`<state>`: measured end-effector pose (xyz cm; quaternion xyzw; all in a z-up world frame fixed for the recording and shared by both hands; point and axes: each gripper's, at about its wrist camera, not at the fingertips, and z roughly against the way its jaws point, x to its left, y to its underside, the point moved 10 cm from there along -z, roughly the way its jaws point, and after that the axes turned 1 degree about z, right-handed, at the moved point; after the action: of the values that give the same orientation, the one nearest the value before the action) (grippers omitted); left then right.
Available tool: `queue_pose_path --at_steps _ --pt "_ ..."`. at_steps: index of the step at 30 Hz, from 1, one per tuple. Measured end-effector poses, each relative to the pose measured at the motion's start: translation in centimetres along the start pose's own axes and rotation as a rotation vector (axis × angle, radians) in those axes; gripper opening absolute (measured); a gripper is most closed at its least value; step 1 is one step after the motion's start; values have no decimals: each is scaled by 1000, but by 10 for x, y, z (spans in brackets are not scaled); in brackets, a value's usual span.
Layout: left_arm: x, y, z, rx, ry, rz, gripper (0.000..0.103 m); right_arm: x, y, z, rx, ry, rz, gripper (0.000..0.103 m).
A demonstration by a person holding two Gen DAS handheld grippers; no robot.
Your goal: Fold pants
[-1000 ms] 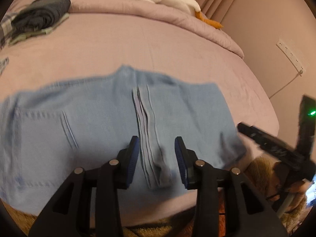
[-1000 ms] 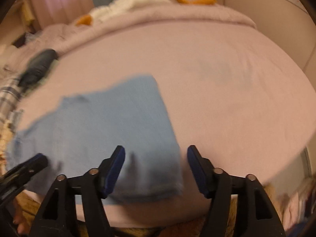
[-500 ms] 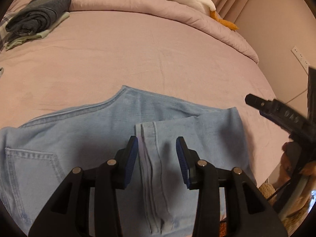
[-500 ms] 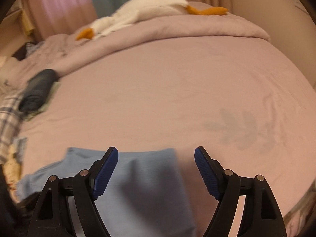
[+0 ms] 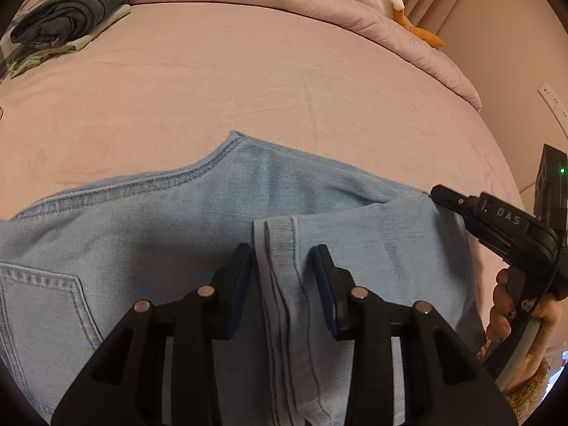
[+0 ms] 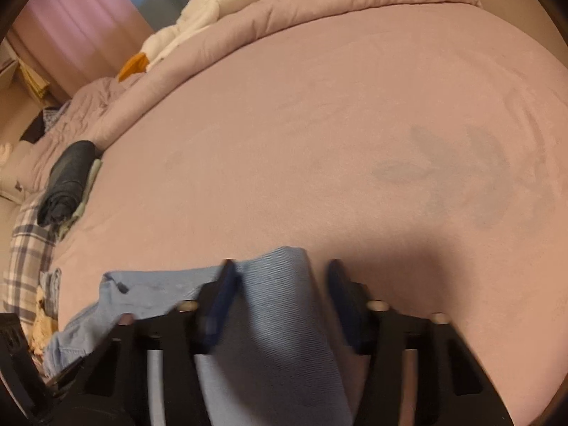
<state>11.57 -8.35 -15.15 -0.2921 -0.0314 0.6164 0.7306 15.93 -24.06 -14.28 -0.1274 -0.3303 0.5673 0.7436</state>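
Bed (image 5: 248,81): jeans (image 5: 142,234); right tool (image 5: 435,191) (marked "DAS").

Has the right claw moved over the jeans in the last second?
Yes. The right claw slid toward the jeans' edge nearest the bare bedsheet, its jaws just closing around the denim.

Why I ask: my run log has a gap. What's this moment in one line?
task: fold jeans | left tool: open, straddling hem | right tool: just been closing, jeans edge between, ungripped

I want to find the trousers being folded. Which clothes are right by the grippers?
The light blue jeans, spread flat under both grippers. The dark clothes sit far off.
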Motion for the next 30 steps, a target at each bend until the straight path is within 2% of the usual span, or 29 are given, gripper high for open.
queue_pose_path --at_steps 6,18,22,25,28,29,30 --pt "2 1 5 -16 -20 11 29 1 0 6 -54 47 -2 28" --pt "10 9 7 -41 19 35 30 -3 4 -3 -36 60 2 28" --pt "17 17 21 -31 31 61 29 -3 5 -2 -43 88 19 28" --pt "28 22 48 -37 28 78 25 -2 5 -2 -51 106 25 28" --pt "51 20 85 -101 23 131 30 -2 5 0 -59 115 32 28" --pt "59 20 95 -122 20 153 37 -2 5 0 -60 119 36 28" --pt "70 20 108 -149 17 181 48 -2 5 1 -61 122 37 28"
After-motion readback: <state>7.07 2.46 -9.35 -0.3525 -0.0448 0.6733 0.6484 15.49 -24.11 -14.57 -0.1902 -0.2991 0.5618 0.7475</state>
